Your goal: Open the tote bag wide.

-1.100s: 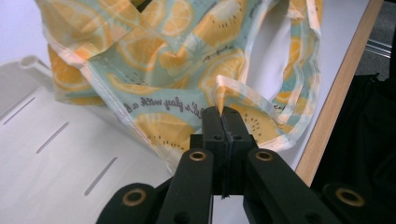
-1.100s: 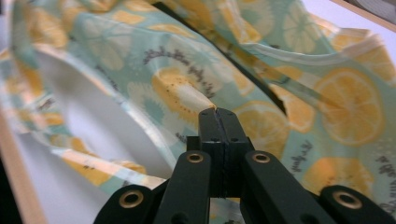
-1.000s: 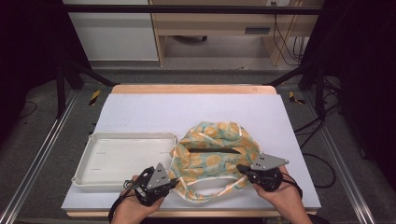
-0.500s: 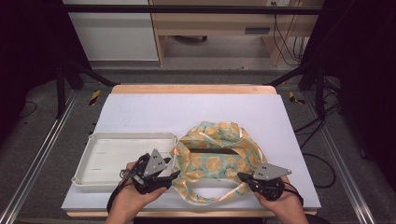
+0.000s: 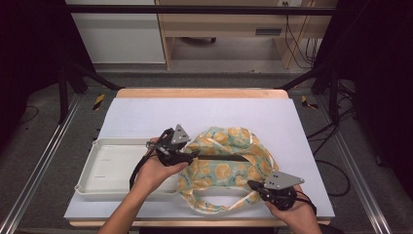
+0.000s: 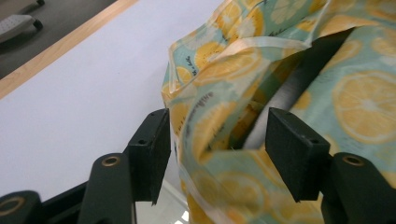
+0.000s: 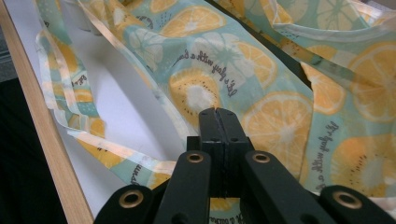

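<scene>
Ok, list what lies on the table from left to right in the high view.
White tray → left gripper, jaws open at the bag's left edge → lemon-print bag → right gripper, jaws shut at the bag's near right edge.

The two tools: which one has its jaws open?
The left tool, at the lemon-print bag's left edge beside the white tray: its jaws stand apart around the cloth. The right tool is shut.

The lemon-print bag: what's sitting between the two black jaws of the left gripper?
In the left gripper view, a bunched fold of the lemon-print bag lies between the open jaws of the left gripper, near the bag's dark opening. The jaws stand apart either side of it.
</scene>
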A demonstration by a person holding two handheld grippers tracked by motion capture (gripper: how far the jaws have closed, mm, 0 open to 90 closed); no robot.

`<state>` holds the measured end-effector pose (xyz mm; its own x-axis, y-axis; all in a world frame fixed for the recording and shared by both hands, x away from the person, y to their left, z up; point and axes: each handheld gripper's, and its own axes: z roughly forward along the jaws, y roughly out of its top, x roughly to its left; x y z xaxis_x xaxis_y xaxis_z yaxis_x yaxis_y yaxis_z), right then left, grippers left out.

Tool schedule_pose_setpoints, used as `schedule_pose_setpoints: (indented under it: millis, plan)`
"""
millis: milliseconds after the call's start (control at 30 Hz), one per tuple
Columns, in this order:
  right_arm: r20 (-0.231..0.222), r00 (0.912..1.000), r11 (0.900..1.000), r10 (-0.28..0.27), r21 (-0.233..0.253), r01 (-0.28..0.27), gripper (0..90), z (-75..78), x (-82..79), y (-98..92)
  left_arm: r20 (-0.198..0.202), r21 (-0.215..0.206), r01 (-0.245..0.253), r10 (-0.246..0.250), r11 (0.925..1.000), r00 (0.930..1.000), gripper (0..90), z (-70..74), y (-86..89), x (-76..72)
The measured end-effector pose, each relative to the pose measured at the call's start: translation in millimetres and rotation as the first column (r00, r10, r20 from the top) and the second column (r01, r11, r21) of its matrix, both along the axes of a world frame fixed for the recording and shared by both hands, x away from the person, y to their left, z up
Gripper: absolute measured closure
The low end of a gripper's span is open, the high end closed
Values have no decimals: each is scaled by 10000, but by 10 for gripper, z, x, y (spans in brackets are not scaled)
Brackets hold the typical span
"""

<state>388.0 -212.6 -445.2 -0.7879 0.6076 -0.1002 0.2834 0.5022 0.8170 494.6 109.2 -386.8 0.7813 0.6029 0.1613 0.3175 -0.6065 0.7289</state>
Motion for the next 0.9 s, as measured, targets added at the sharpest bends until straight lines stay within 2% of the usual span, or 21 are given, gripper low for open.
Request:
schedule_pose_setpoints:
  millis: [67, 133, 200, 267, 300, 367, 633, 767, 900]
  plan:
    - [40, 10000, 10000, 56, -74, -55, 900, -6, -2, 16, -105, 393, 201, -197, 9990, 9998, 445, -29, -79, 105]
    - [61, 10000, 9999, 66, -89, -66, 900, -4, -7, 16, -125, 478, 214, -209, 9986, 9997, 455, -42, -103, 141]
    - [79, 10000, 10000, 5, -99, -5, 900, 5, -26, 14, -339, 695, 356, -333, 9970, 9989, 502, -70, -143, 210]
    - [107, 9999, 9999, -110, -74, 111, 900, 18, -53, 9, -529, 899, 519, -473, 9946, 9975, 624, -87, -174, 255]
    - [134, 9998, 9999, -136, -62, 137, 900, 23, -71, 6, -610, 923, 500, -445, 9945, 9971, 711, -84, -176, 270]
    - [68, 9997, 9996, -243, -104, 244, 900, 17, -119, 1, -614, 817, 430, -380, 9957, 9974, 823, -57, -162, 299]
    - [-175, 9978, 9974, -636, -348, 630, 900, -25, -233, -42, -202, -40, -80, 79, 10000, 9998, 867, 106, 26, 385]
    - [-280, 9967, 9956, -764, -556, 748, 900, -57, -262, -61, 15, 74, -276, 276, 9996, 9996, 869, 117, 82, 401]
    - [-470, 9955, 9948, -825, -640, 794, 900, -96, -260, -91, -80, -109, -330, 329, 9994, 9994, 870, 111, 152, 389]
